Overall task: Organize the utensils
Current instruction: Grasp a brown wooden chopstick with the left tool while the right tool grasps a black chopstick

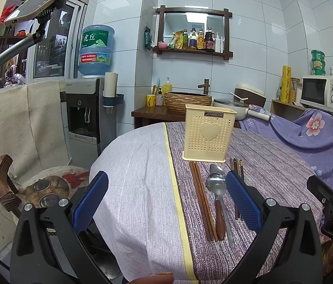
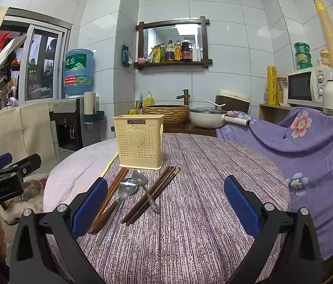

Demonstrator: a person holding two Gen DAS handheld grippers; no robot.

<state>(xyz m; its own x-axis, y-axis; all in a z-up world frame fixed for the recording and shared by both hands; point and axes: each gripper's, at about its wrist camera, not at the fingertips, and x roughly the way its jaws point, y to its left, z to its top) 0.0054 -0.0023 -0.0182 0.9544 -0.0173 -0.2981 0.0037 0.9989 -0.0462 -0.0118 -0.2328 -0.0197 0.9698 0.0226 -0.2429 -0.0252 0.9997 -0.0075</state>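
A cream perforated utensil holder [image 1: 207,135] with a heart stands upright on the round table; it also shows in the right wrist view [image 2: 140,139]. In front of it lie a reddish-brown chopstick pair [image 1: 201,198] [image 2: 109,197], a wooden-handled spoon [image 1: 217,196] [image 2: 123,193], a metal spoon [image 2: 144,185] and a dark chopstick bundle [image 2: 153,195], partly hidden behind my left finger in the left wrist view [image 1: 236,165]. My left gripper [image 1: 166,201] is open and empty, above the table's near edge. My right gripper [image 2: 166,206] is open and empty, just right of the utensils.
The table wears a purple striped cloth [image 2: 201,177] and a white cloth [image 1: 133,165]. A stool [image 1: 45,184] stands to the left. A water dispenser [image 1: 86,116], a basin [image 2: 166,113], a pot [image 2: 207,117] and a microwave [image 2: 308,87] line the back.
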